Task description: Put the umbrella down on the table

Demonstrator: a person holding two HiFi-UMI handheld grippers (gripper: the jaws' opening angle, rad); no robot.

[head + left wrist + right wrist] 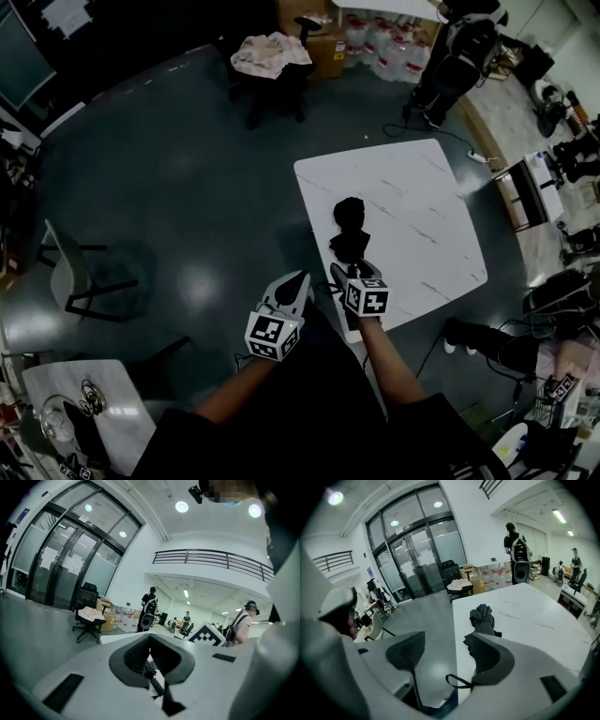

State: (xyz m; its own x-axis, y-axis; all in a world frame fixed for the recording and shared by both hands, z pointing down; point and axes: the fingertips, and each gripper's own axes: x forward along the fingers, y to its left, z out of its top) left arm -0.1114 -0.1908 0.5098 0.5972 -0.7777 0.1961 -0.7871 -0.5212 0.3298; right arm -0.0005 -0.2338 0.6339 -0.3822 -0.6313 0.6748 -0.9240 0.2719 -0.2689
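Right hand-held gripper (447,644): jaws spread wide, nothing clamped. Between them only floor and the table's left edge. It is aimed along that edge from the near-left corner.
Right jaw: its dark pad covers the near end of the umbrella (482,618). Whether they touch cannot be told.
Strap loop (459,682): thin, black, hangs low beside the right jaw, over the floor side of the edge.
Left hand-held gripper (150,639): jaws closed together, pads meeting in a line. A small dark scrap shows low at the seam, too small to name. From the head view it sits off the table, over the floor, just left of the right one.
Umbrella: black, folded, bunched at its far end. It lies flat on the table (422,216), just inside the left edge and in the near half of that edge. It is well apart from the right edge and the far corners.
Table: white marble-look top, set at an angle to the person.
Office chair (272,61): beyond the far-left corner, pale cloth heaped on its seat.
Person (515,545): standing past the far edge, backpack on.
Glass doors (417,559): along the far wall, behind the chair.
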